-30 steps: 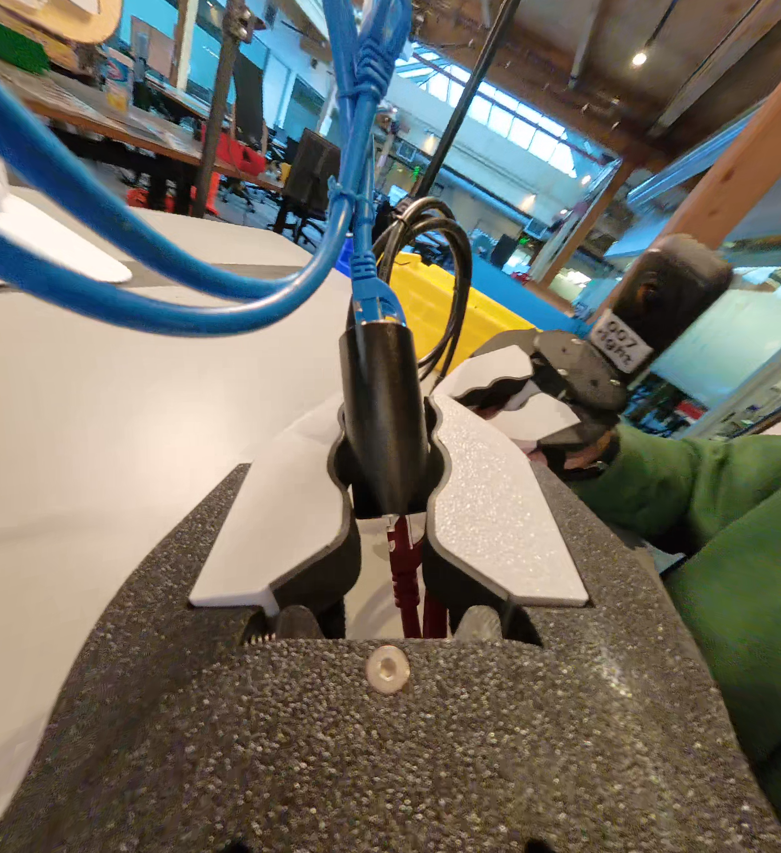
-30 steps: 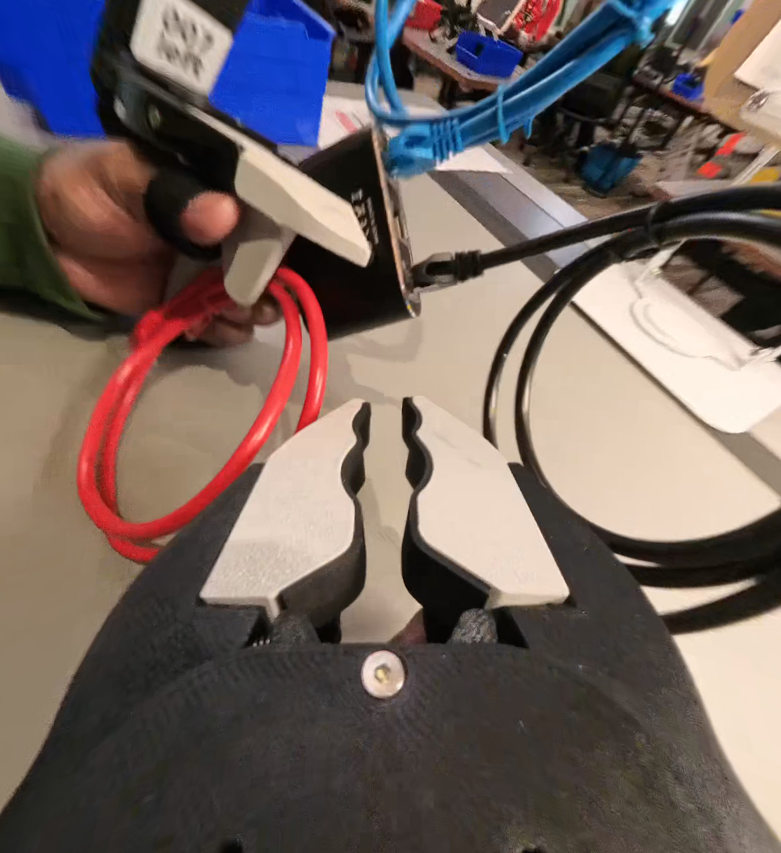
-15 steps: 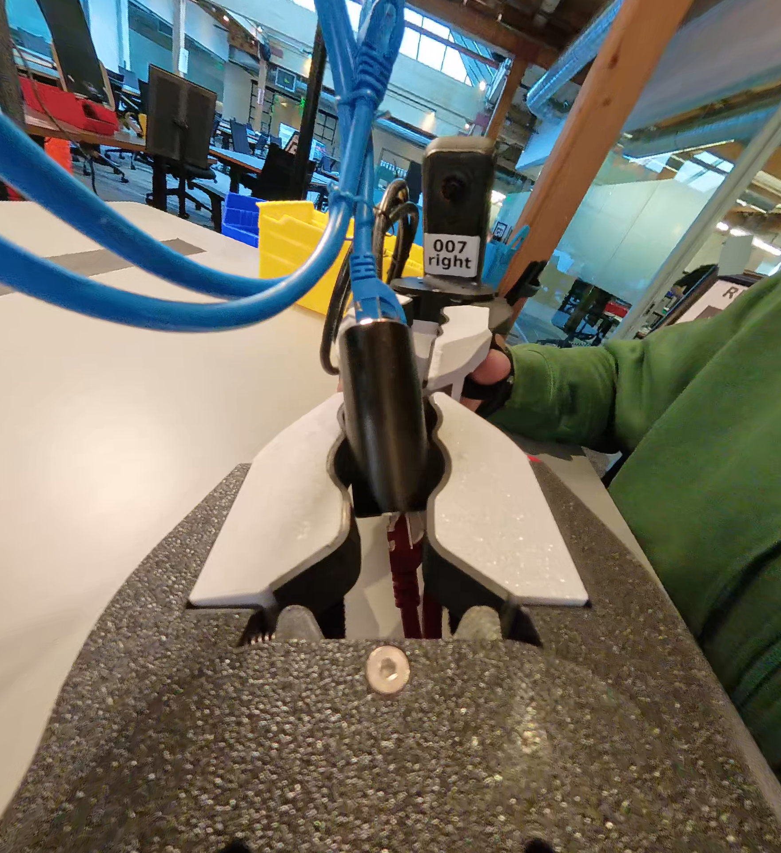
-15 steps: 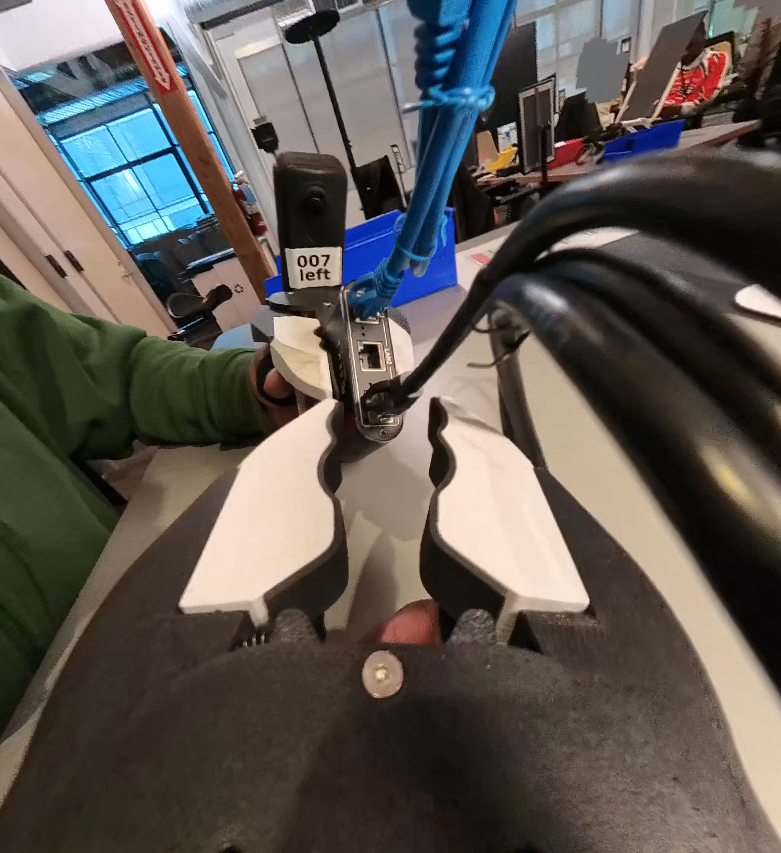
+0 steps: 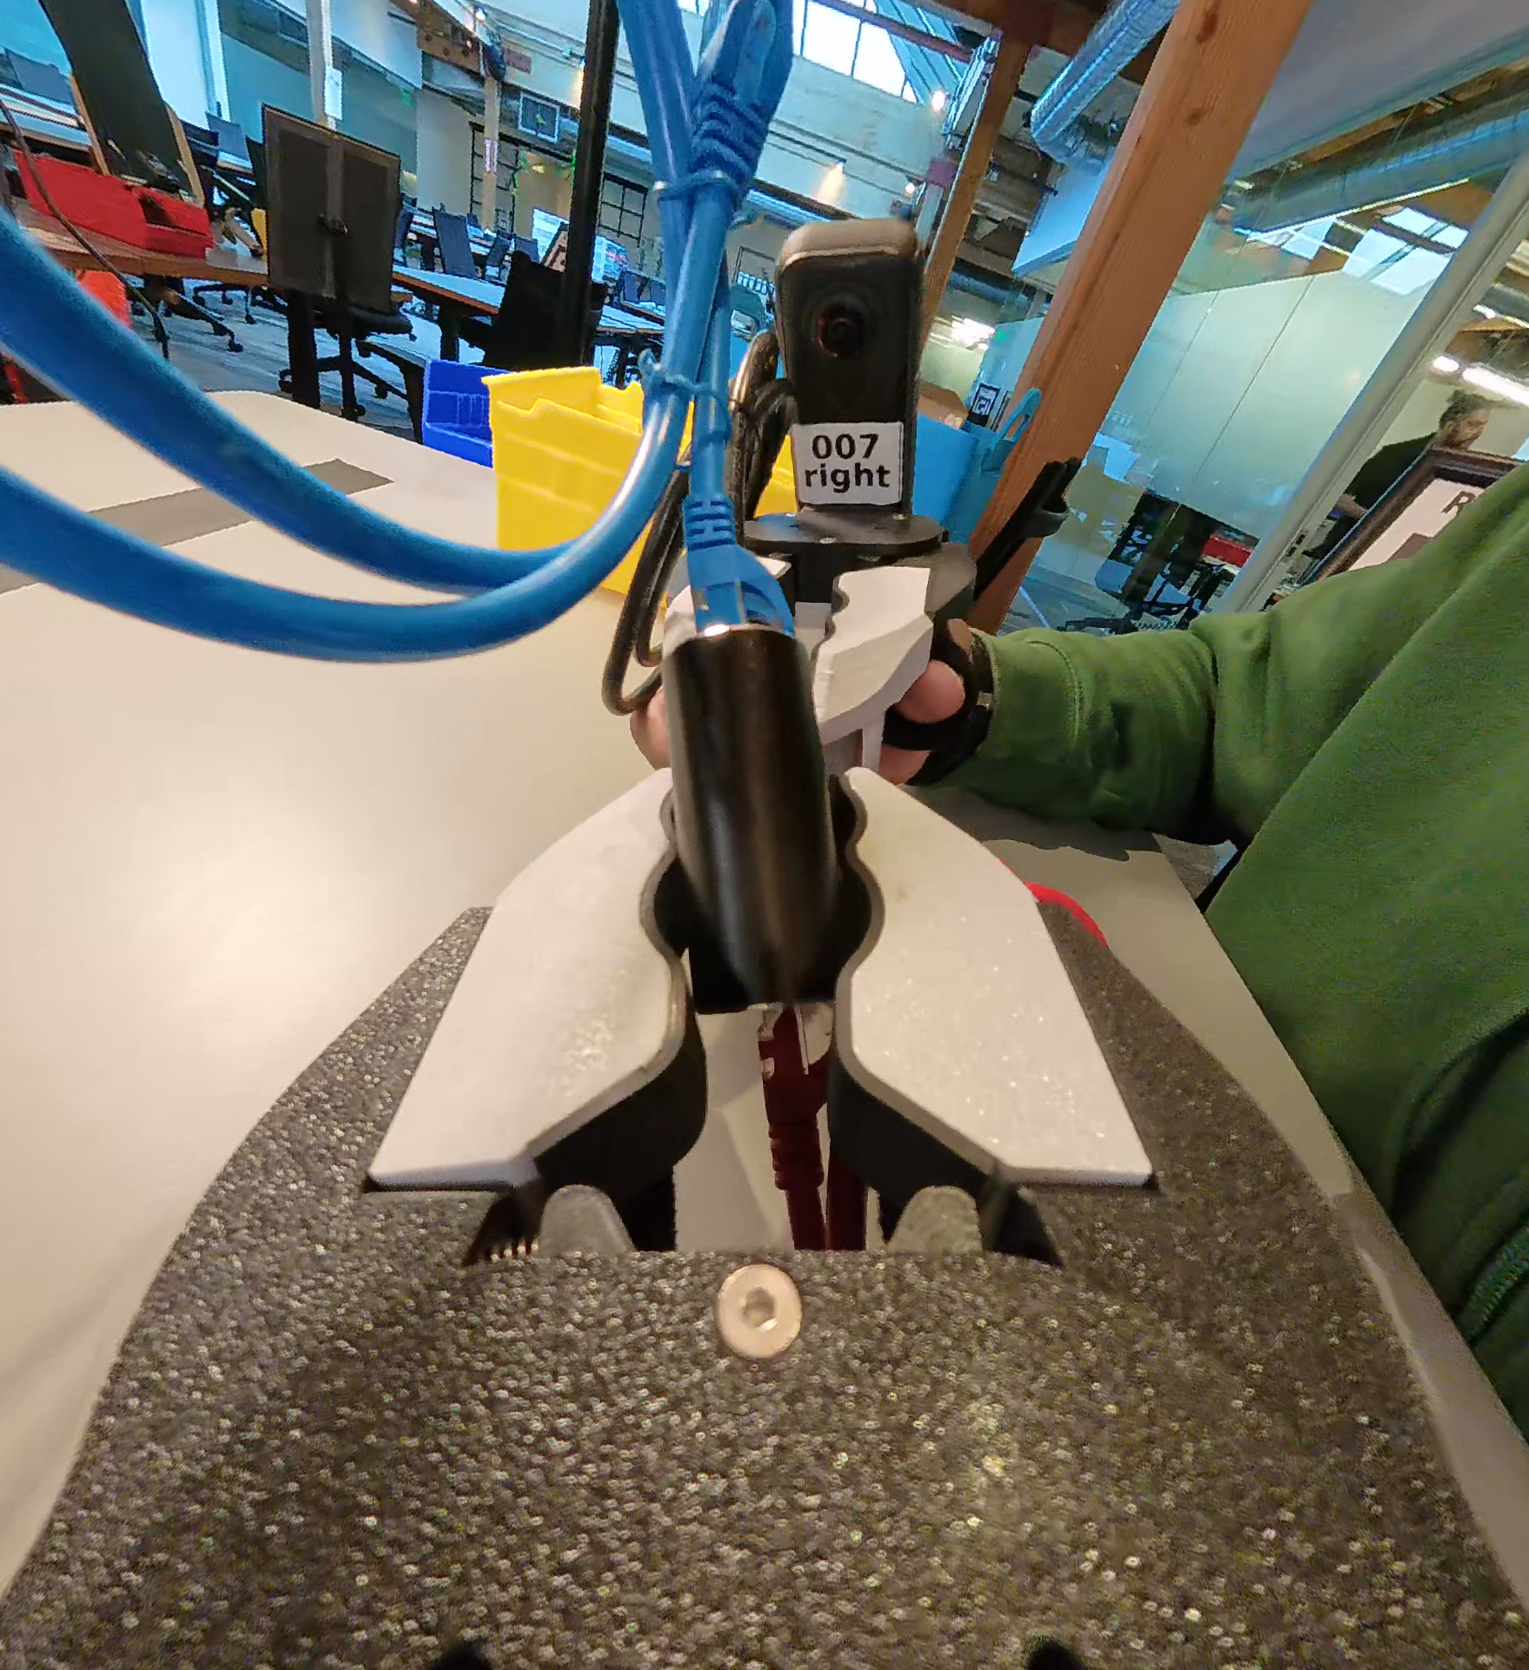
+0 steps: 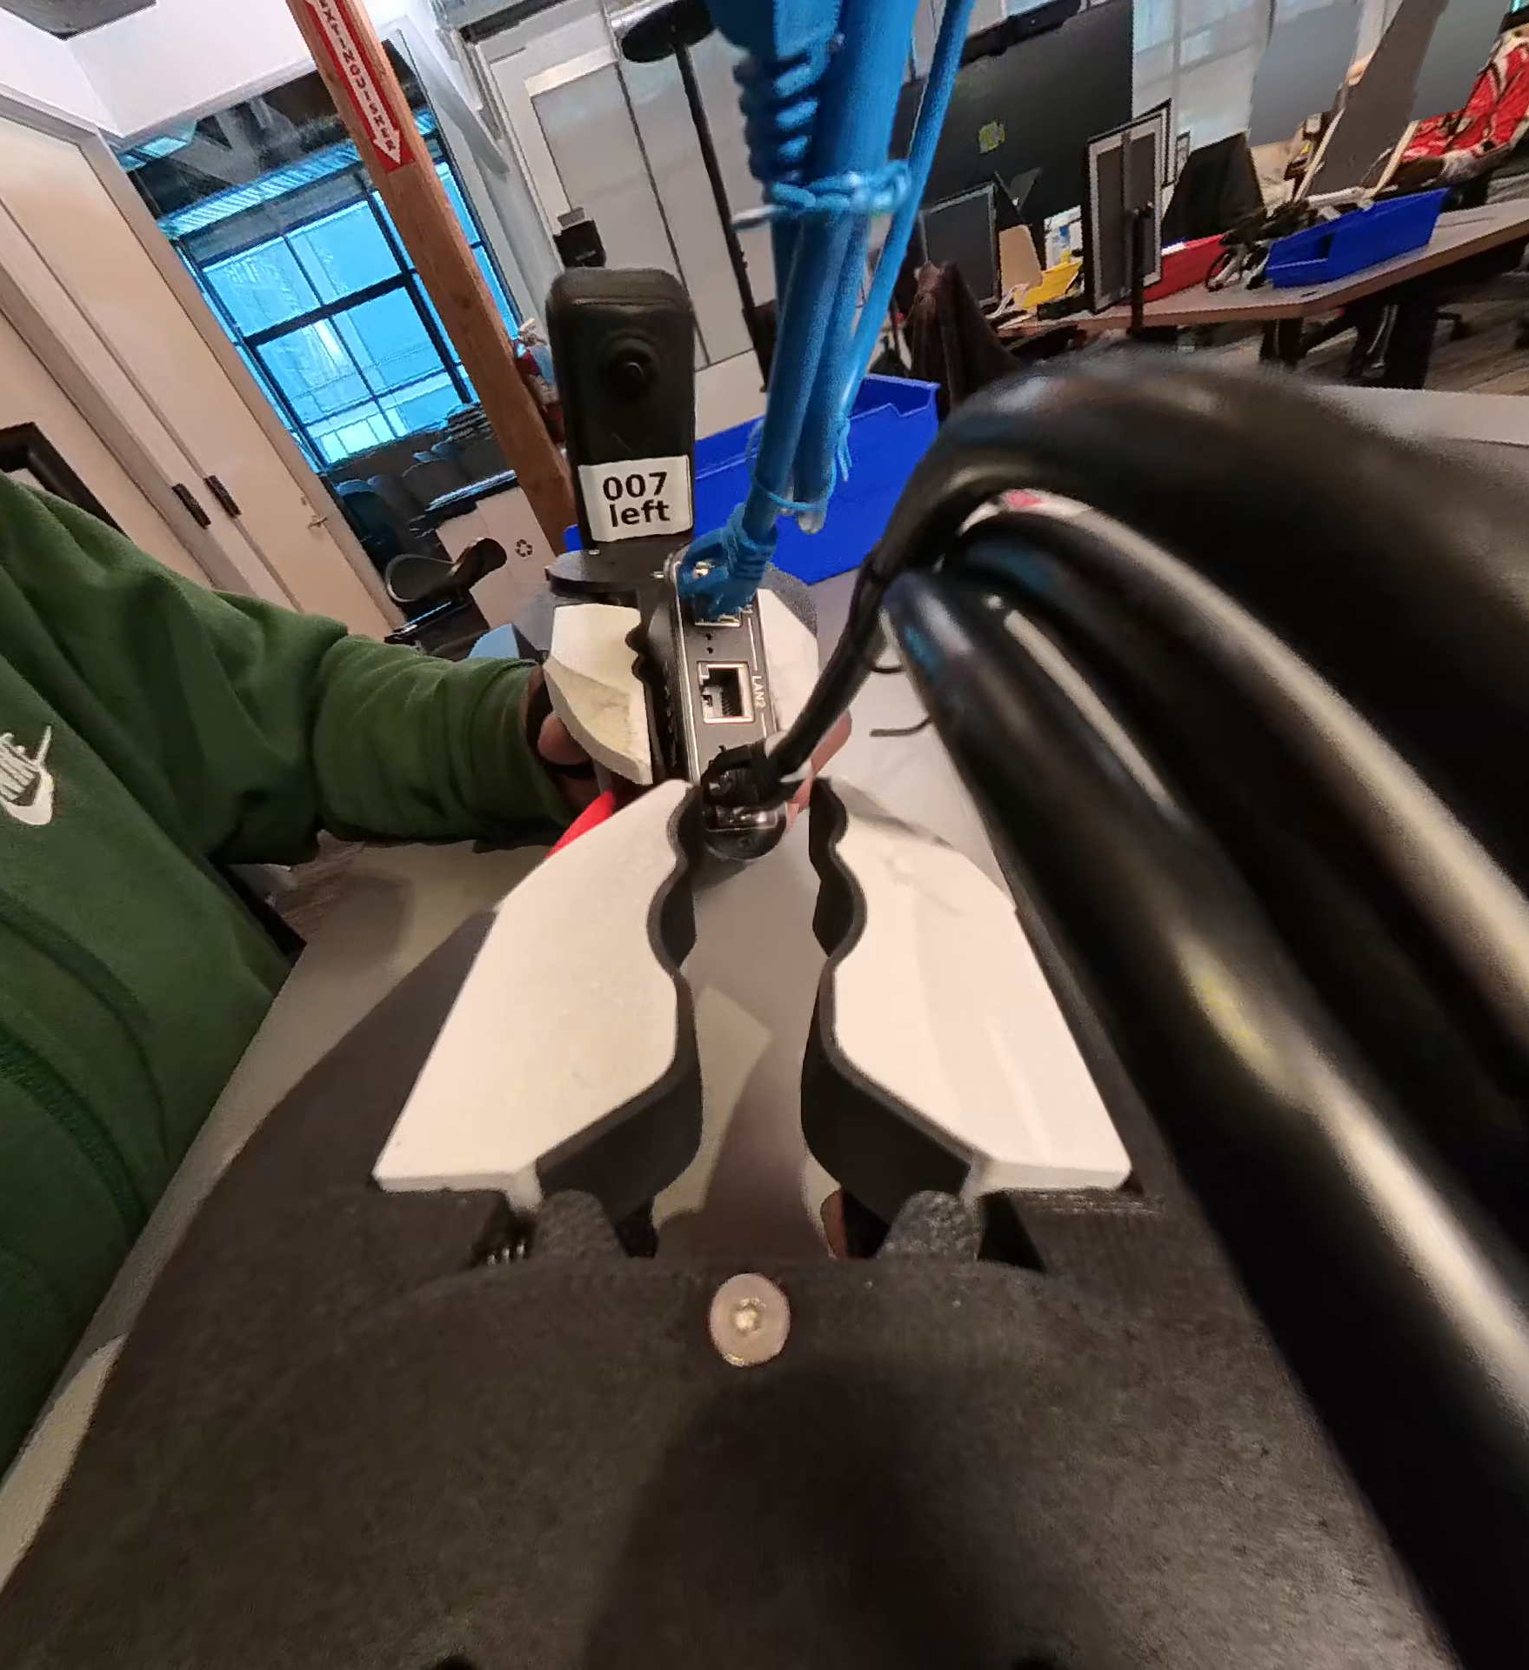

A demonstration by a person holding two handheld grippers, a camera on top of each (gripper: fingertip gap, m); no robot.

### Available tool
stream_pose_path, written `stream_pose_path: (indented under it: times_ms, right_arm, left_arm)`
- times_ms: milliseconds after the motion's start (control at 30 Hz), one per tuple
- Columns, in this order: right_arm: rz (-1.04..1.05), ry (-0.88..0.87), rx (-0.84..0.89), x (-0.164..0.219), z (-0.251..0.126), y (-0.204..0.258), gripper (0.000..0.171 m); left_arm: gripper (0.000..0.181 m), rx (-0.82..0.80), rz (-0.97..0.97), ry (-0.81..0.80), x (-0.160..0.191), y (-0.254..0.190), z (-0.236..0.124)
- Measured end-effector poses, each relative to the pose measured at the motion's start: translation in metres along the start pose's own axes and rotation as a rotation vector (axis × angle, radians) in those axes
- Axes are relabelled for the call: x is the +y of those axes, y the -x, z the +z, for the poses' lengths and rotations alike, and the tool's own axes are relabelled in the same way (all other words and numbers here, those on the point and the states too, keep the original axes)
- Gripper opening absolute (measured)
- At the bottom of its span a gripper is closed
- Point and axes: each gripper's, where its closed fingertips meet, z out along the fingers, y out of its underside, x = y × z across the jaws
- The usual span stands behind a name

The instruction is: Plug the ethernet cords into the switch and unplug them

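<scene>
**Two grippers face to face over the switch**

Clamped between the jaws of the left gripper [image 5: 756, 867] is the black switch [image 5: 747, 813], its long axis running straight out along the fingers and its port face turned toward the right gripper [image 6: 747, 831]. That one stands parted, empty, tips just short of the black ethernet plug [image 6: 738, 786] seated in the lowest port. The blue cord [image 6: 729, 565] fills the top port; the middle port [image 6: 725, 691] is empty. A red cord [image 5: 797, 1139] hangs behind the switch. Judged from this, the right gripper is the nearer to the black plug and need only advance straight ahead. The looped black cable [image 6: 1240, 813] crowds its right side; the grey table [image 5: 246, 813] lies open to the left.
</scene>
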Motion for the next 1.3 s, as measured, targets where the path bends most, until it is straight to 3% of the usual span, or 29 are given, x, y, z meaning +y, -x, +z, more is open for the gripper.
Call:
stream_pose_path:
  times_ms: [433, 1300]
  right_arm:
    - [0.034, -0.03, -0.028, -0.001, 0.001, 0.001, 0.015]
    - [0.055, -0.019, -0.103, -0.001, 0.0, 0.012, 0.018]
  left_arm:
    - [0.028, -0.01, 0.017, 0.018, 0.002, -0.001, 0.002]
    - [0.029, 0.025, 0.073, 0.004, 0.001, -0.01, 0.001]
